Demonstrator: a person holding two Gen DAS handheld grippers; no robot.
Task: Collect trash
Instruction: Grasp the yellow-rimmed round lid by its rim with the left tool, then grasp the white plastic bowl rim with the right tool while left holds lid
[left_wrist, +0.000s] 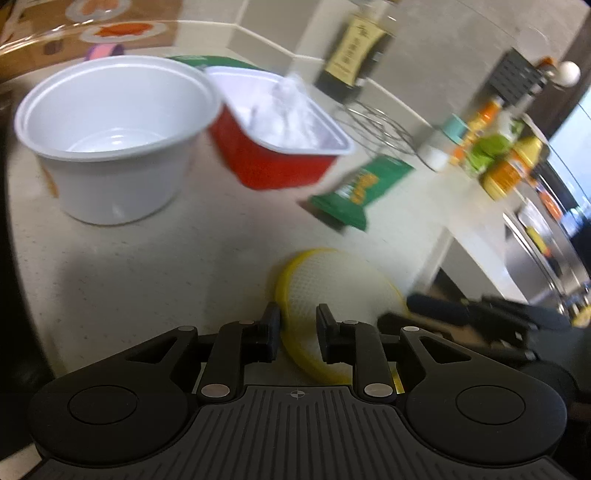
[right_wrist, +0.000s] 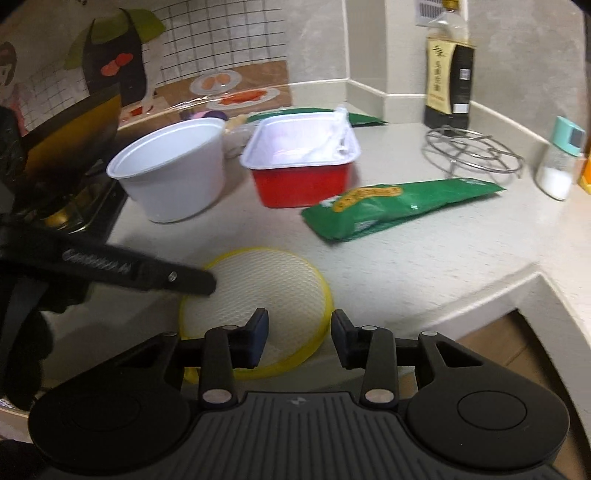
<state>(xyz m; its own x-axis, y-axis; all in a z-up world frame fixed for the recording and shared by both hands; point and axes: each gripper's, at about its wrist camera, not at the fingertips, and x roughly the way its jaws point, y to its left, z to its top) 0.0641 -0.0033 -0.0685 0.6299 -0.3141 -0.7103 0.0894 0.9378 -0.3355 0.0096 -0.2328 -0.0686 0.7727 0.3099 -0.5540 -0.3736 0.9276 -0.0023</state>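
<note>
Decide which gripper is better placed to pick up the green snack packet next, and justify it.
Probably right. The right gripper has the green snack packet ahead, slightly right, unobstructed. The left gripper straddles the yellow lid's rim, farther off.

Left gripper (left_wrist: 297, 328) is angled down toward the counter (left_wrist: 147, 280), fingers (left_wrist: 272, 325) parted with a moderate gap; nothing is seen pressed between the pads. Right gripper (right_wrist: 299, 332) is likewise pitched down, fingers (right_wrist: 258, 332) set somewhat apart, nothing clamped. Left gripper is seen in the right wrist view as a dark blurred bar entering from the left.
</note>
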